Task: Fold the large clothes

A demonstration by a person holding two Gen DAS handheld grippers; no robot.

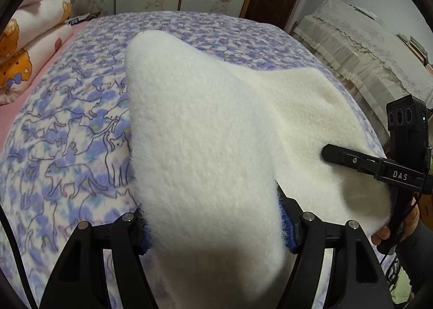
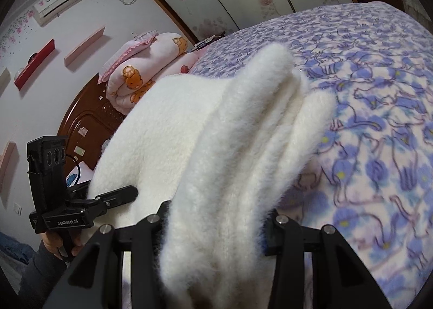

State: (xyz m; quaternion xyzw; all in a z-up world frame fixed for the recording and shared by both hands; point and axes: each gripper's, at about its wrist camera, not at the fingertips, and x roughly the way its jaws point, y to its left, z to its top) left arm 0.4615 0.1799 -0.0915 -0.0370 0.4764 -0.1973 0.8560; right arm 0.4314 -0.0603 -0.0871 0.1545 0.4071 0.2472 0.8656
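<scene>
A white fluffy garment [image 1: 205,125] is held up over the bed, draped over both grippers. My left gripper [image 1: 213,230] is shut on one edge of it; the fabric fills the gap between the fingers. My right gripper [image 2: 216,233] is shut on a bunched, layered part of the same garment [image 2: 230,146]. The right gripper shows in the left wrist view [image 1: 333,154] at the right, its finger against the cloth. The left gripper shows in the right wrist view [image 2: 127,192] at lower left.
The bed has a purple cat-print blanket [image 1: 67,130], also in the right wrist view [image 2: 379,119]. Rolled pink bedding [image 1: 29,46] lies at the head by a brown headboard [image 2: 84,119]. A lace-covered cabinet [image 1: 360,49] stands to the right.
</scene>
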